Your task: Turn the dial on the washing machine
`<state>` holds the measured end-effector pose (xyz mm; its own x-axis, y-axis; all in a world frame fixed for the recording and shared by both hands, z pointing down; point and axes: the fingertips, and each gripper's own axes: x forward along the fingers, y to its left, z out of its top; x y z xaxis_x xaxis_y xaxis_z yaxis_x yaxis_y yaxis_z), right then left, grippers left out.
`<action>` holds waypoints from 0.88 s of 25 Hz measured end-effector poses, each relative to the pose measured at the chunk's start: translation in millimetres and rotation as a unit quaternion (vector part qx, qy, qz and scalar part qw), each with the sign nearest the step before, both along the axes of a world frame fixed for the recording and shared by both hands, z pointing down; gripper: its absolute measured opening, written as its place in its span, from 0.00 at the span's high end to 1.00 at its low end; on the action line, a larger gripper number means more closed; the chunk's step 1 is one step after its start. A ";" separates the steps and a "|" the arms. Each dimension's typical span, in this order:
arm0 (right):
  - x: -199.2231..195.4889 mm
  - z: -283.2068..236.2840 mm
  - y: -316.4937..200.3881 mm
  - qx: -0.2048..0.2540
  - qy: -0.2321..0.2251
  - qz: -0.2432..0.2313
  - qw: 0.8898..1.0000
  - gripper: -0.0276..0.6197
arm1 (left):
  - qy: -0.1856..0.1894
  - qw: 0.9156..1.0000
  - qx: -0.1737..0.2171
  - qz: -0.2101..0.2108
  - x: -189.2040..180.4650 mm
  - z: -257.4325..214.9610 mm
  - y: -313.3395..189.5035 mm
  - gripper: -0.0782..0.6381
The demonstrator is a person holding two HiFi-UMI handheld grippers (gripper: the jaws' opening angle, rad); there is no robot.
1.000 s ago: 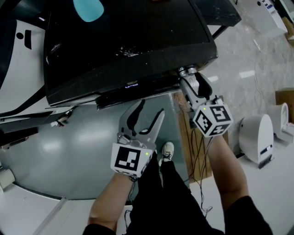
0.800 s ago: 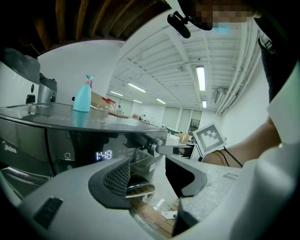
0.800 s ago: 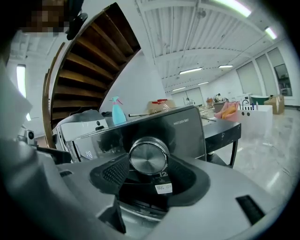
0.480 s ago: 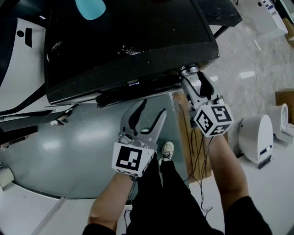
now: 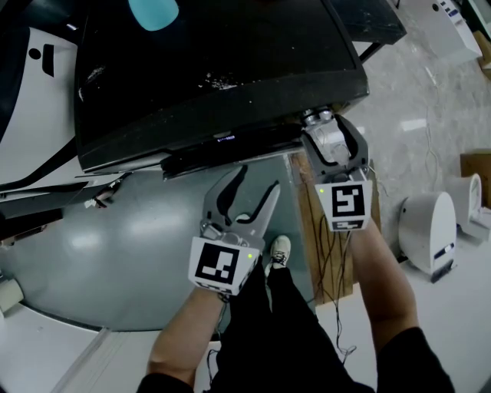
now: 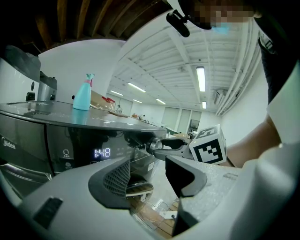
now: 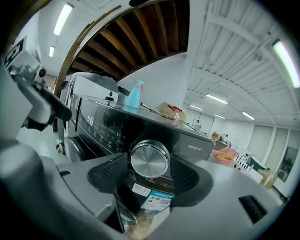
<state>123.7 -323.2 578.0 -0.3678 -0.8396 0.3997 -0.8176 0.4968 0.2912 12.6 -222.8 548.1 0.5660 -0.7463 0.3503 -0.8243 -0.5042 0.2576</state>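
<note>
brushed-metal round dial (image 7: 149,159) sits at the right end of the dark grey washing machine (image 5: 215,61) control panel, just under the top edge. right gripper (image 7: 150,174) is up against the panel, dial between its two black ribbed pads (image 7: 115,172). jaws are opening; pads flank the dial left and right, close beside it, and don't look to be pressing on it. in the head view the right gripper's marker cube (image 5: 347,204) faces the camera squarely, with the jaw frame straddling the dial.

left gripper (image 5: 253,184) hangs lower and left of the right one, in front of the large grey-blue round door (image 5: 115,253), well apart from the dial. its jaws stand apart with nothing between them; in the left gripper view only the machine front and floor show through the gap.

lit display (image 6: 102,153) on the panel reads 1:48. teal spray bottle (image 5: 153,11) stands upright on the machine top, toward the back. coloured label (image 7: 157,201) sticks on the front below the dial.
</note>
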 end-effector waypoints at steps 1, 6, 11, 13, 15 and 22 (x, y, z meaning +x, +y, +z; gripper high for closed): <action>0.2 -0.2 -0.6 0.007 0.012 0.001 1.000 0.52 | 0.000 1.000 0.000 0.000 -0.3 0.5 -0.2 0.58; -2.4 1.5 -1.8 0.023 0.042 -0.002 0.999 0.54 | -0.001 1.000 -0.002 0.001 -1.6 2.8 -0.7 0.58; -1.6 1.9 -2.7 0.005 -0.001 0.016 1.000 0.55 | 0.000 1.000 -0.006 0.002 -2.7 4.6 -0.5 0.58; -0.5 1.3 -4.4 -0.013 -0.060 0.025 0.998 0.55 | -0.001 1.000 -0.006 0.003 -3.0 4.6 -0.9 0.58; 2.4 1.1 -7.3 -0.035 -0.140 0.032 0.989 0.55 | 0.000 1.000 -0.005 0.002 -2.8 4.5 -1.1 0.58; 4.8 1.6 -7.6 -0.050 -0.177 0.042 0.982 0.54 | 0.002 1.000 -0.004 0.002 -2.5 5.1 -0.1 0.58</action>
<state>128.5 -330.8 579.6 -0.4306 -0.8355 0.3414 -0.8977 0.4357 -0.0659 10.1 -222.9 553.2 0.5697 -0.7416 0.3543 -0.8216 -0.5047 0.2650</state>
